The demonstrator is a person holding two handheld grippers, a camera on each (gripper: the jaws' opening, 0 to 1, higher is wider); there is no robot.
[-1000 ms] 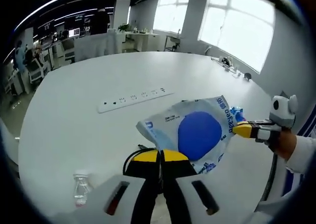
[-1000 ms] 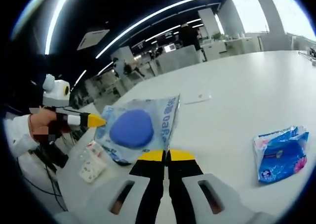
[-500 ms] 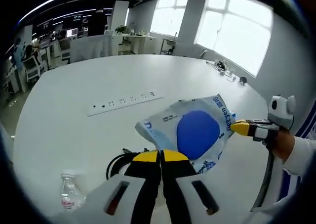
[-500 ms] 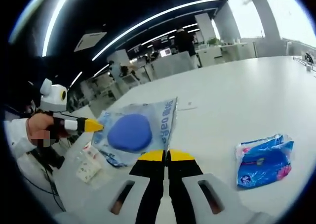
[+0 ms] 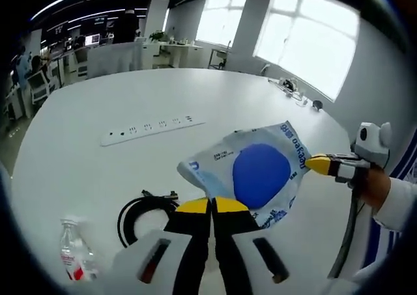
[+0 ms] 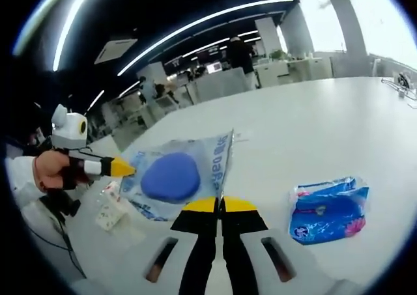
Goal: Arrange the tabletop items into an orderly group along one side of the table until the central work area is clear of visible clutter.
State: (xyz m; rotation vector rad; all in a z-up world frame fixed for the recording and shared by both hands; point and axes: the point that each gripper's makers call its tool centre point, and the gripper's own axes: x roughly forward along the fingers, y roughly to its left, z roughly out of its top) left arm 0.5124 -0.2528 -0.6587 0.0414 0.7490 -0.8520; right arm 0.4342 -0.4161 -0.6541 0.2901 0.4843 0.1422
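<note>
Held packet: a clear, crinkled plastic packet (image 5: pixel 257 171) with blue print and a round, solid blue disc inside; it hangs above the surface, stretched between both claws.
Left claw: the left claw (image 5: pixel 210 206), yellow-tipped on black, is closed tight on the packet's near edge; in the right gripper view it (image 6: pixel 124 169) pinches the packet's far corner, gripped by a hand (image 6: pixel 55 168).
Right claw: the right claw (image 6: pixel 220 205), same yellow tips, is closed on the packet's (image 6: pixel 176 176) lower edge; in the left gripper view it (image 5: pixel 318 164) clamps the opposite corner.
Second packet: a glossy blue plastic packet (image 6: pixel 328 210) with pink and white print lies flat on the surface, well apart to the right.
Small pack: a flat white printed sachet (image 6: pixel 110 207) lies below the held packet.
Cable: a black cable (image 5: pixel 144 211), coiled in a loop, lies just left of the left claw.
Bottle: a small clear plastic bottle (image 5: pixel 75 257) with a red-and-white label stands near the edge.
Power strip: a long white power strip (image 5: pixel 152 128) lies further out.
Surface: a smooth, white, rounded surface (image 5: pixel 117 99).
</note>
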